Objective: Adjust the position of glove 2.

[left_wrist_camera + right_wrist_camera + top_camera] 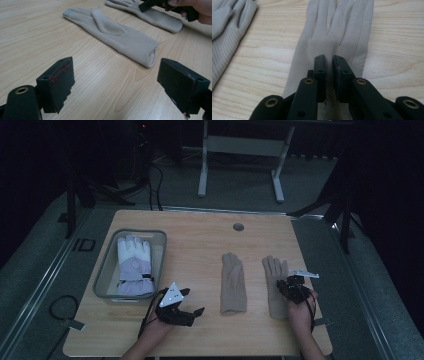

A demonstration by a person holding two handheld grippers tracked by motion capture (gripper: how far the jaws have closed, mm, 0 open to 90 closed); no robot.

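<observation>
high view shows me the wooden table (200, 235) with two beige gloves lying flat side by side, fingers pointing away from me. my right gripper (292, 287) sits on the right beige glove (272, 270), at its palm. right gripper view confirms it: the jaws are drawn nearly together, with a fold of that glove's (337, 32) fabric pinched between the tips. my left gripper (187, 312) rests low near the table's front edge, just left of the left beige glove (233, 282), and its jaws stand wide apart with nothing between them. left gripper view looks at that glove's (112, 32) open cuff. a white and lilac ski glove (134, 265) lies in the grey bin (105, 270) at far left
</observation>
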